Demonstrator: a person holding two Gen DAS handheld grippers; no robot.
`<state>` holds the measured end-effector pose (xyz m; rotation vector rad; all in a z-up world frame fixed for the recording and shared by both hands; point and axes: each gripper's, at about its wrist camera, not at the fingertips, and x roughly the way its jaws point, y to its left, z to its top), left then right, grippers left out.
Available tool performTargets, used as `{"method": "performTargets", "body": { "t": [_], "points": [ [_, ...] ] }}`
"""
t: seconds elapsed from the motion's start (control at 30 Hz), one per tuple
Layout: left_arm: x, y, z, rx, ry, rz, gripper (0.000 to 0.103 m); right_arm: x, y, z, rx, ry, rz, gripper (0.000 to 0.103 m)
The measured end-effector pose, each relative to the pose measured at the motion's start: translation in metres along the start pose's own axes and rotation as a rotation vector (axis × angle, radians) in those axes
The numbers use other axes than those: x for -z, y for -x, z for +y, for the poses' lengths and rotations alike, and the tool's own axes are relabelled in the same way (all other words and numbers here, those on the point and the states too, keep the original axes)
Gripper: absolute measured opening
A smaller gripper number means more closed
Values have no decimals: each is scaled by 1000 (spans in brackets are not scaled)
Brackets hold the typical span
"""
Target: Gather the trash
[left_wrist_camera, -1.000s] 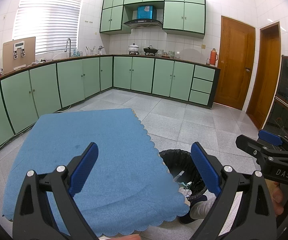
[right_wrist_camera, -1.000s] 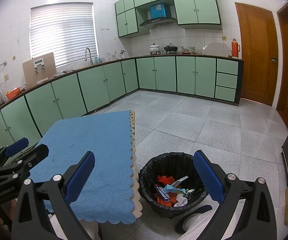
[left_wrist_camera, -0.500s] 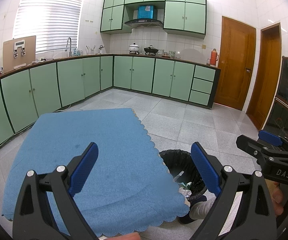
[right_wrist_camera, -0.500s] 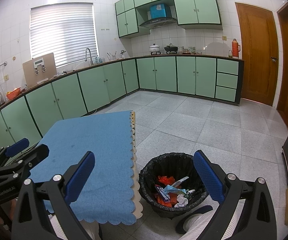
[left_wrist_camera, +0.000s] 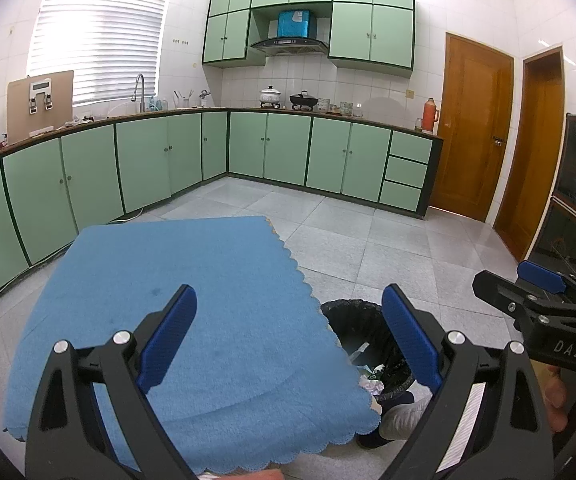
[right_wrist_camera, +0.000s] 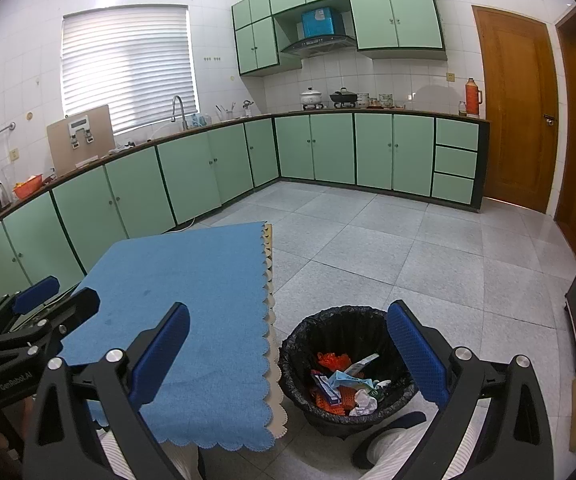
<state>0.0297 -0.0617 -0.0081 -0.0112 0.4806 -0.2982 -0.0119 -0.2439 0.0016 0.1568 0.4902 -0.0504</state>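
Fingers (left_wrist_camera: 168,336) (right_wrist_camera: 416,352) both wide, empty | black bin (right_wrist_camera: 348,364) holds wrappers (right_wrist_camera: 344,388) | blue cloth (right_wrist_camera: 192,292) bare

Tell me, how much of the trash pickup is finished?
It looks essentially done: wrappers and crumpled paper sit in the black bin, and the blue tablecloth shows no litter. The left gripper and right gripper hold nothing, jaws open. Nothing visible remains.

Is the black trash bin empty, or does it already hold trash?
It holds trash: the trash bin contains wrappers and crumpled paper, though it is not full.
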Motion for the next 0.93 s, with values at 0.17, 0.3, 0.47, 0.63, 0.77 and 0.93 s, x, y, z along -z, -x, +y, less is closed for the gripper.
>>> {"method": "performTargets", "body": {
  "t": [0.17, 0.3, 0.47, 0.63, 0.77, 0.93],
  "points": [
    [0, 0, -1, -1, -1, 1, 91, -1, 0, -1, 0, -1, 0, 97],
    [0, 0, -1, 0, 0, 1, 91, 0, 0, 0, 1, -1, 0, 97],
    [1, -1, 0, -2, 7, 3, 91, 0, -1, -2, 1, -5, 4, 97],
    [2, -2, -1, -8, 3, 6, 91, 1, -2, -4, 0, -7, 6, 97],
    [0, -3, -2, -6, -1, 10, 91, 2, -4, -5, 0, -8, 10, 97],
    [1, -6, -3, -6, 2, 17, 91, 1, -6, -9, 0, -12, 15, 97]
  ]
}}
